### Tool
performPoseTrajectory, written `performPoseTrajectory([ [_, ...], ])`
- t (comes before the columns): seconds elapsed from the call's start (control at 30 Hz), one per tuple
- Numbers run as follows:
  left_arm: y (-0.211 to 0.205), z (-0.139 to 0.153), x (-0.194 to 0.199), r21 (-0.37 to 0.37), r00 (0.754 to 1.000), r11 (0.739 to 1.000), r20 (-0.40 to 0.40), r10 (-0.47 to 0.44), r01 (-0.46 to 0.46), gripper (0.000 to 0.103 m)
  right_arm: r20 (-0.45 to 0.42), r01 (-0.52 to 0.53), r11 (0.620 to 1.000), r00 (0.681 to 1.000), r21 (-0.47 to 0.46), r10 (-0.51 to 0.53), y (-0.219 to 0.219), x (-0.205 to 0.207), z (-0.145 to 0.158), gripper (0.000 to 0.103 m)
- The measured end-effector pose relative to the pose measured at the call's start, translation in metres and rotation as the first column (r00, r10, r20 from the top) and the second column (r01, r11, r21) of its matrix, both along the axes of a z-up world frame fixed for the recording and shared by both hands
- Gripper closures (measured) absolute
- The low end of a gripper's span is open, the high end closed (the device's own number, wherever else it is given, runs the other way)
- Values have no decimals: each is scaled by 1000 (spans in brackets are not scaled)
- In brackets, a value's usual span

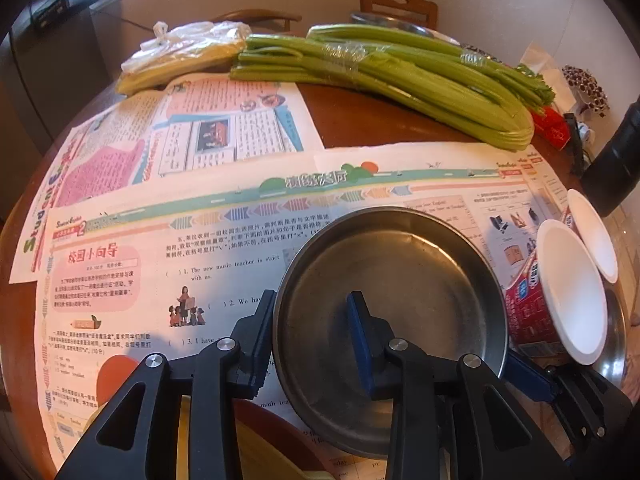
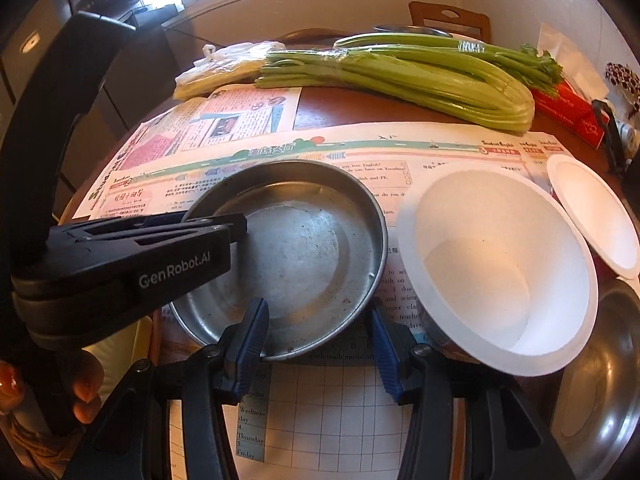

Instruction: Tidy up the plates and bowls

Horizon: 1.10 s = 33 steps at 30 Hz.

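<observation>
Your left gripper (image 1: 314, 320) has its fingers astride the near-left rim of the metal plate (image 1: 400, 280), one finger outside the wall and one inside on the floor of the dish; they look closed on the rim, and the right wrist view shows the same bite on the plate's left side. The plate sits on the newspaper (image 1: 160, 248) near the table's front edge. Your right gripper (image 2: 320, 344) is spread wide and holds nothing: its left finger touches or nearly touches the plate's near rim, and the right finger stands between the plate and the white bowl (image 2: 496, 264).

That bowl is tilted, just right of the plate, with a second white bowl (image 2: 596, 216) behind it toward the right edge and another metal dish (image 2: 600, 364) under or beside them at the front-right corner. Celery (image 2: 400, 76) lies along the far edge.

You seem to be at the step of picking up the plate to stack it. Next, lift it level, clear the tilted bowl, and carry it to the other metal dish. The thin rim may slip or swing in a one-sided pinch.
</observation>
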<state>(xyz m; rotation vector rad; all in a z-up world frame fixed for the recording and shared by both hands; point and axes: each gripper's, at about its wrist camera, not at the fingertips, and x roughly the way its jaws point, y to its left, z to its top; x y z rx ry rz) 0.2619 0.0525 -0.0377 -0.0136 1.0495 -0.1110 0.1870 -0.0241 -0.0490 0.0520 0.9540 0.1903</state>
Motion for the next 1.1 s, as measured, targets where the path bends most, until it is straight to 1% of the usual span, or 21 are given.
performPoseTrajectory([
  [0.13,-1,7,-5,8,1000,1000,24,-8,7,67,-10,-13,999,1000,34,13,-3,-4,3,52],
  [0.33,1,18,-14,-3,999,1000,46,2,-2,67,11,-26,997,1000,67,25,-6,-16,14,52],
  [0.7,-1,43,-36,-7,994,1000,105,14,-13,66,70,-49,994,997,92,43,-12,-36,35,52],
  [1.1,7,66,-75,-4,986,999,160,45,-44,65,126,-98,990,988,105,84,-9,-63,53,52],
])
